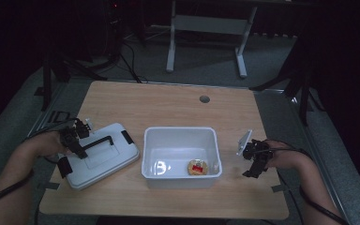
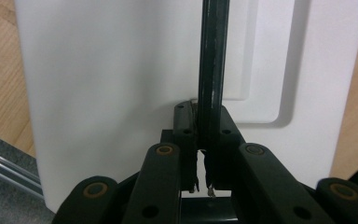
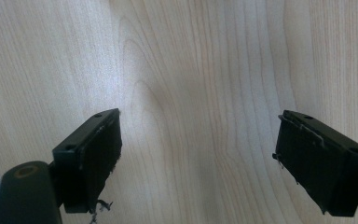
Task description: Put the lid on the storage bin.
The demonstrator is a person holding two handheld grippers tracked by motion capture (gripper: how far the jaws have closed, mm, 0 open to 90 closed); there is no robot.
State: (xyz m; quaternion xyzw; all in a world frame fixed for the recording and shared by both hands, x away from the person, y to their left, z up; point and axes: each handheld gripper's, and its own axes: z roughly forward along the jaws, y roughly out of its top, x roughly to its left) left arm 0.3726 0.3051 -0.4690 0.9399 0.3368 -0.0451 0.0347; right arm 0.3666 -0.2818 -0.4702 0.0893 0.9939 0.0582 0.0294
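My left tongs (image 1: 77,137) and right tongs (image 1: 255,159) are black, built of jointed links with brass-coloured pivot pins and small screw holes. The right pair carries flat rectangular pads (image 3: 95,158) with frayed edges and a pale plate on top. Thin black cables trail back along my bare forearms.

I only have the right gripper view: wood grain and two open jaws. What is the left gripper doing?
Observer: The left gripper is shut on the black handle of a white lid lying flat on the table.
Operator: Where's the box that lid belongs to?
Observer: A white bin sits open mid-table, right of the lid.
Operator: Anything inside?
Observer: One round, tan item with a red centre, in the bin's near right corner.
Operator: And my right gripper?
Observer: The right gripper hangs over bare table right of the bin, holding nothing.
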